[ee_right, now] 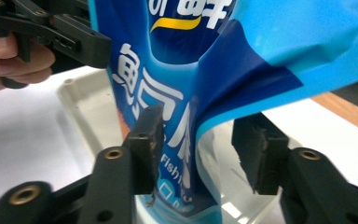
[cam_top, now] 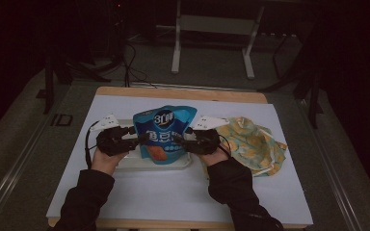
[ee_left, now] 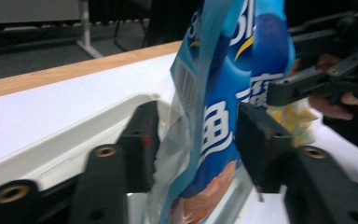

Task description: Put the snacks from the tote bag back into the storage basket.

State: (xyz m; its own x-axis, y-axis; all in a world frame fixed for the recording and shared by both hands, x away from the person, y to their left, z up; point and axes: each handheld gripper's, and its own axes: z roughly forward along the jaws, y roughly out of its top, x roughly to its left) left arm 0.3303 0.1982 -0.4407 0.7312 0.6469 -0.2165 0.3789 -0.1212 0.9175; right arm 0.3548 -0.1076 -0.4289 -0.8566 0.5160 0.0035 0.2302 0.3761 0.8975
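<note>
the pouch [cam_top: 164, 134], blue with white print, stands upright in a white tray [cam_top: 130, 162] near the middle of the desk [cam_top: 173, 192], slightly toward its far edge. the left hand-held gripper [cam_top: 137, 138] meets the pouch's left side, its jaws apart with the pouch edge between them, the pads not pressing. the right hand-held gripper [cam_top: 183, 139] does the same at the right side, jaws apart around the crumpled edge. a yellow patterned cloth [cam_top: 255, 144] lies just right of the tray, toward the desk's right edge.
</note>
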